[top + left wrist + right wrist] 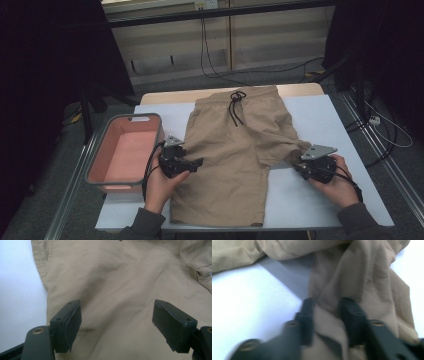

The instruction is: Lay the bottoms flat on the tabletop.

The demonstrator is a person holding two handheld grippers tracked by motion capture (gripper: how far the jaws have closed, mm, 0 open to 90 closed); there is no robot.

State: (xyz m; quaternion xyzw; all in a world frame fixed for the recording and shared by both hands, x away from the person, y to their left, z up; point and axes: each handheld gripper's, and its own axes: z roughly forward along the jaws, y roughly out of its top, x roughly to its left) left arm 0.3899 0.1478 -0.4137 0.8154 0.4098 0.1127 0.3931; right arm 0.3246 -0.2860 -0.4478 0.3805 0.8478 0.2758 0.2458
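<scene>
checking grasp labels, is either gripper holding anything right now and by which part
The right gripper pinches the tan shorts at the bunched hem of one leg. The left gripper is open above the other leg, holding nothing.

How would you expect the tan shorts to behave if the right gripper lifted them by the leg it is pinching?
The shorts look floppy: the leg bunches between the right gripper jaws, so they would probably drape. The thin fabric is likely light. The drawstring may dangle.
</scene>
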